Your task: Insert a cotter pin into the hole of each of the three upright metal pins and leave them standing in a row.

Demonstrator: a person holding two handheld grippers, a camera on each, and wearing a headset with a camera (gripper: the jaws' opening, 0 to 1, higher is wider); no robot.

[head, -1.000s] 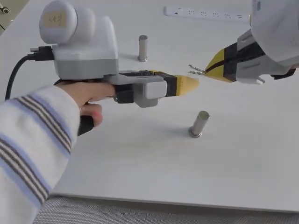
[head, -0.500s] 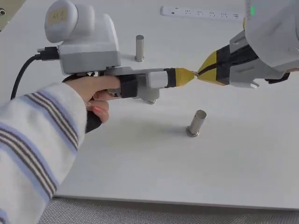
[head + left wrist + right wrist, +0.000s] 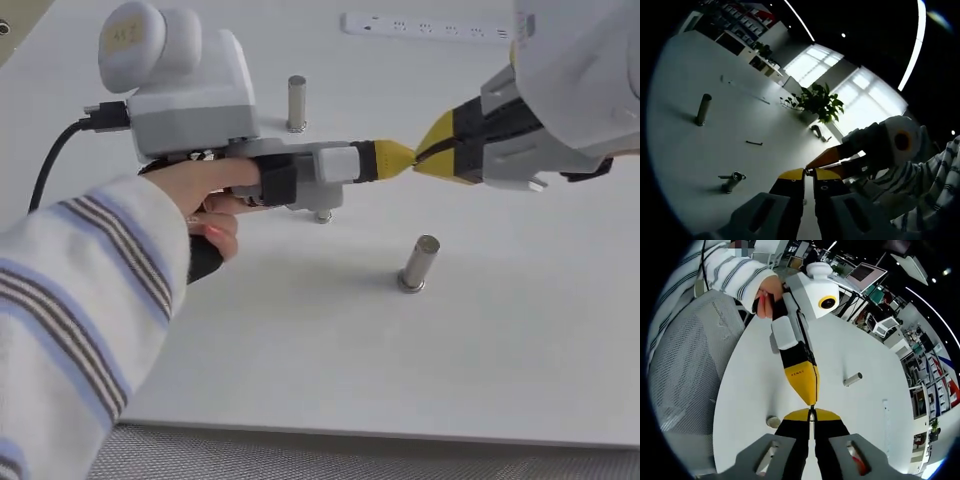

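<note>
The right hand-held gripper point(image 3: 811, 413) is clamped on a cotter pin point(image 3: 811, 427) above the tabletop point(image 3: 300, 340). The left hand-held gripper point(image 3: 402, 157) is held level with its jaws closed and meets it tip to tip. I cannot tell whether it grips the pin. Metal pins point(image 3: 418, 263) stand below.

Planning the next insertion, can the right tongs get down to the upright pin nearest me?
Probably yes: the metal pin stands on open table near the right tongs, which grip a cotter pin; nothing between.
</note>
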